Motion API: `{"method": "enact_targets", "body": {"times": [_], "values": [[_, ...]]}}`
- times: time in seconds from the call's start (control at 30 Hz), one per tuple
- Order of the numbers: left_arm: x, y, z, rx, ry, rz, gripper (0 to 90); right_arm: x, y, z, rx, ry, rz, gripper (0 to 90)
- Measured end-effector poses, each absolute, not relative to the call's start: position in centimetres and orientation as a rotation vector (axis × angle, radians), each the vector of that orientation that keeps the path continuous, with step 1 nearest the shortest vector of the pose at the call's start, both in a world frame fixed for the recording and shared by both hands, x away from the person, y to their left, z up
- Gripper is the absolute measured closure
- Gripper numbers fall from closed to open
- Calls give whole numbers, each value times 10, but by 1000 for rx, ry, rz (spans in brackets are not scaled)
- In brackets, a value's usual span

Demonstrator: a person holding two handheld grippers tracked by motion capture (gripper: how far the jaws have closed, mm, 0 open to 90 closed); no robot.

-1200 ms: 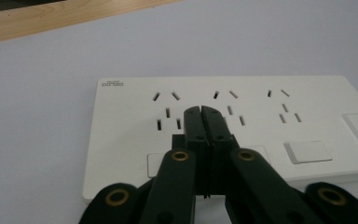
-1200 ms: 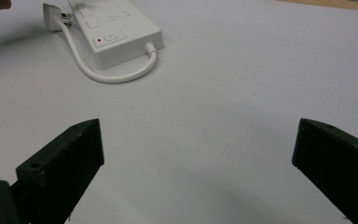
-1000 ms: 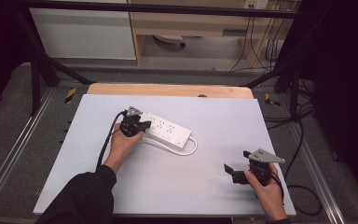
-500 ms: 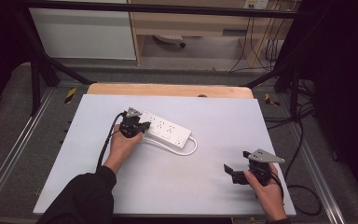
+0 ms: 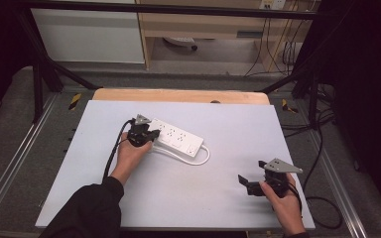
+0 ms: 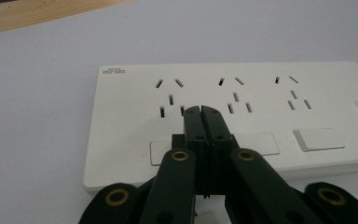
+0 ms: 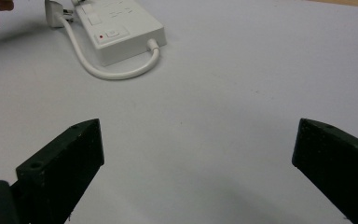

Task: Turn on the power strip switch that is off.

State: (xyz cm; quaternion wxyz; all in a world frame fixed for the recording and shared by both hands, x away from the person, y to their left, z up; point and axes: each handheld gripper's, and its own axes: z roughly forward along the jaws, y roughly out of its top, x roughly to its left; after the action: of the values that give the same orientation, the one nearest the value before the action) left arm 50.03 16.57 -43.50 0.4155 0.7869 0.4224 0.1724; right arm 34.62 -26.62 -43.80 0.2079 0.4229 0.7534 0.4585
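**Clerk:** Left gripper: jaws pressed together with nothing between them, tips over the near row of switches on the power strip, between the first rocker switch and the next one. Whether the tips touch the casing, I cannot tell.

**Checker:** Location of the strip?

**Clerk:** Power strip: flat on the white table, left of centre, set at an angle; its white cable loops out from the right end and back along the near side.

**Checker:** Progress?

**Clerk:** Judged early. Closed tips are positioned as if to press a switch; no plug sits in any socket, and I cannot read which way any rocker is set. Pressing, or whatever follows, appears left to do.

**Checker:** Right gripper?

**Clerk:** Right gripper: jaws spread wide, holding nothing, low over bare table near the front right, well apart from the strip.

**Checker:** Differences between views?

**Clerk:** Left gripper view: socket slots, brand mark, individual rockers. Right gripper view: a red indicator beside a button on the strip's cable end, plus what looks like the plug at the cable's far end. High view: both hands and the overall layout.
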Motion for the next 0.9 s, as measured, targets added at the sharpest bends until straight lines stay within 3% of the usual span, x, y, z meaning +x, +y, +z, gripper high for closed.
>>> {"method": "enact_targets", "body": {"times": [0.9], "values": [[499, 165, -435, 1980, 1070, 431, 900, 346, -266, -438, 1178, 2099, 1273, 25]]}}
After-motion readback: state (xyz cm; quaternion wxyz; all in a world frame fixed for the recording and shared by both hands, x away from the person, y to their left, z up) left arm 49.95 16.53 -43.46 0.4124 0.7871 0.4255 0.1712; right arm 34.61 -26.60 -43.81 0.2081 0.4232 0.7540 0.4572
